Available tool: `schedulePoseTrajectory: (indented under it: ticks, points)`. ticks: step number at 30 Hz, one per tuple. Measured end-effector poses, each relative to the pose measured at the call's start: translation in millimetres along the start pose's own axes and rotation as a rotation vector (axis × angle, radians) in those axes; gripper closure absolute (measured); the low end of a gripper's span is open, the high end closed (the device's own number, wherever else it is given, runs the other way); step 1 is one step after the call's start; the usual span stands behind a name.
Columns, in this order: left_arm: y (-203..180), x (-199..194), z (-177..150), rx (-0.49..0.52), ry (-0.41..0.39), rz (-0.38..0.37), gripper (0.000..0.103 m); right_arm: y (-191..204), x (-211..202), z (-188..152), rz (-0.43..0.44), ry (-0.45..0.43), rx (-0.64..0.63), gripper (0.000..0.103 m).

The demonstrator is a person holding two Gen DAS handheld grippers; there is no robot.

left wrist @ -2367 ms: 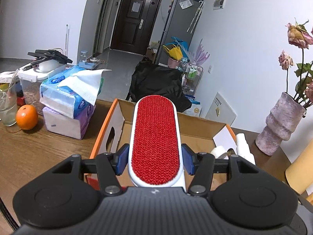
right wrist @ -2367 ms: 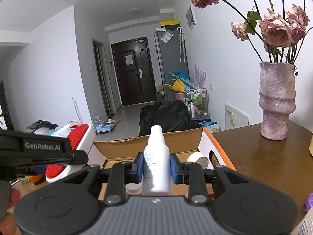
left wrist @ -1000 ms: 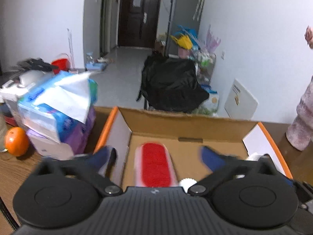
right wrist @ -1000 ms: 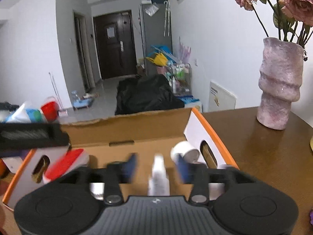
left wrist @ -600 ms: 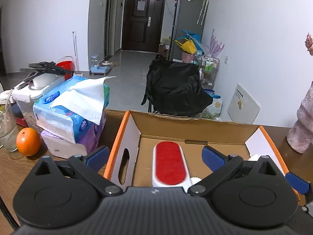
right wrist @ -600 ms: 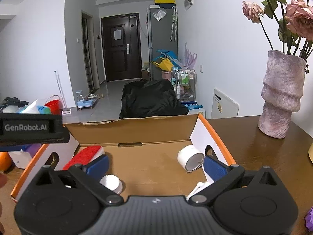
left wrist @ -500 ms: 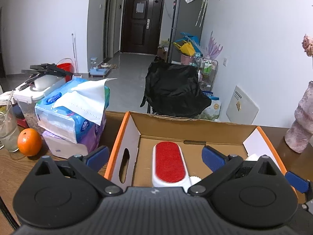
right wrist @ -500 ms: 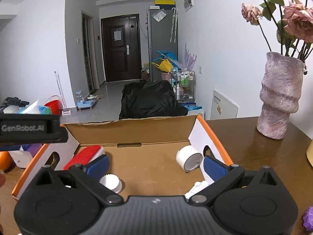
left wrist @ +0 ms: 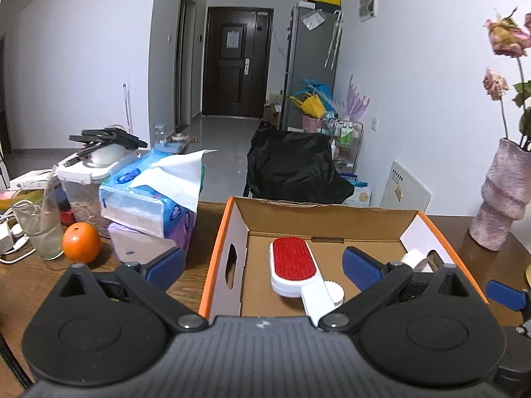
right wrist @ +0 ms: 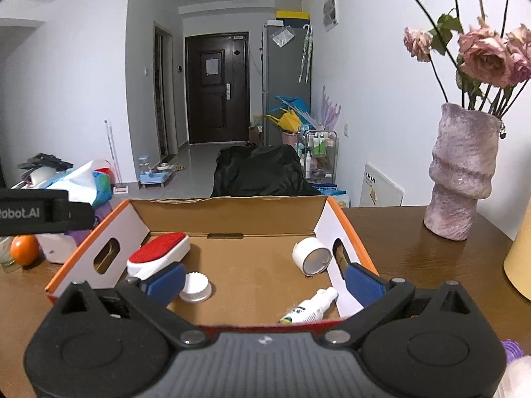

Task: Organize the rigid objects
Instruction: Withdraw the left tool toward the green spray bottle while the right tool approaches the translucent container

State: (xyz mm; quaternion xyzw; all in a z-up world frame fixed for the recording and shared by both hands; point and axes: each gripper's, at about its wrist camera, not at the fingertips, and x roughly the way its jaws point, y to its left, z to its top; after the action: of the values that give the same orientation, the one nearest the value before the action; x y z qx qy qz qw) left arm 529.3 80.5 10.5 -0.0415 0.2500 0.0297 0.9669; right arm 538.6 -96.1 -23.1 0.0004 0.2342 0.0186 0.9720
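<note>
Both drop-offs are judged complete: the left gripper (left wrist: 264,263) and the right gripper (right wrist: 264,280) each stand with jaws spread wide and nothing between the pads. The red-faced white lint brush (left wrist: 293,265) lies flat on the floor of the orange-edged open cardboard box (right wrist: 232,214), near its left wall; the small white spray bottle (right wrist: 310,308) lies on its side near the right wall, close to a white tape roll (right wrist: 312,255) and a white ribbed cap (right wrist: 195,287). The next move likely calls for withdrawing over the box's near edge and locating another loose rigid item. Clearance: a pink stone-textured vase (right wrist: 461,172) stands to the right; tissue packs (left wrist: 149,195) and an orange (left wrist: 81,242) crowd the left side.
</note>
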Motion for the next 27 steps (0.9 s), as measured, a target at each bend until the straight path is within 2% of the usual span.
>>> schedulePoseTrajectory:
  ticks: [9,21,27]
  points:
    - [5,-34,-16,-0.010,-0.034,0.010,0.000,-2,-35,-17,0.005,-0.019,-0.028,0.000]
    - [13,-76,-46,-0.027,-0.043,0.039,0.000,-24,-87,-39,-0.005,-0.064,-0.036,0.000]
    - [12,-100,-63,-0.009,-0.055,0.012,0.000,-35,-109,-53,-0.001,-0.081,-0.059,0.000]
